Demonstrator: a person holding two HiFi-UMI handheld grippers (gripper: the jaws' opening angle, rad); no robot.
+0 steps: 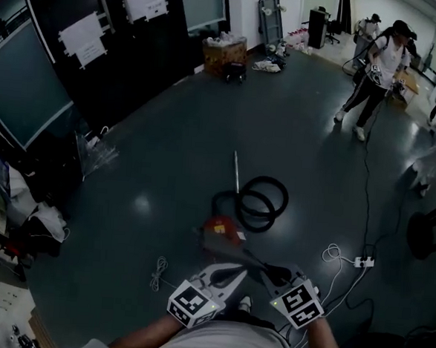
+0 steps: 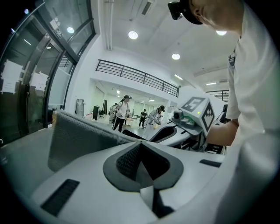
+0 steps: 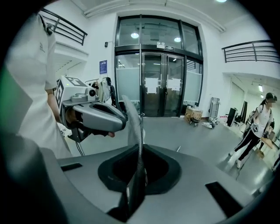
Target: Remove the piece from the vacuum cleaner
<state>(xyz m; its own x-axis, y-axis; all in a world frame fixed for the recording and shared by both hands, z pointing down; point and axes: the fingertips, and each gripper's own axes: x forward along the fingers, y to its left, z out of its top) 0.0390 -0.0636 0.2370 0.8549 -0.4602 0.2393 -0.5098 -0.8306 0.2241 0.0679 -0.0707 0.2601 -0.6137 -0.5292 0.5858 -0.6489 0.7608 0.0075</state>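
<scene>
The red vacuum cleaner (image 1: 218, 227) lies on the dark floor just ahead of me. Its black hose (image 1: 259, 202) is coiled behind it, and a thin metal tube (image 1: 237, 171) lies beyond the coil. A dark part runs from the vacuum toward my right gripper (image 1: 274, 274); I cannot tell whether they touch. Both grippers are held close to my body, above the floor. The left gripper (image 1: 229, 276) stands open with nothing between its fingers (image 2: 83, 140). In its own view the right gripper (image 3: 136, 131) has its jaws together, and no object shows between them.
A power strip (image 1: 364, 261) and white cables lie on the floor at the right. A loose cable (image 1: 157, 273) lies at the left. People (image 1: 378, 69) stand at the far right. A box on a cart (image 1: 226, 55) is at the back, and clutter lines the glass wall (image 1: 30, 89) at the left.
</scene>
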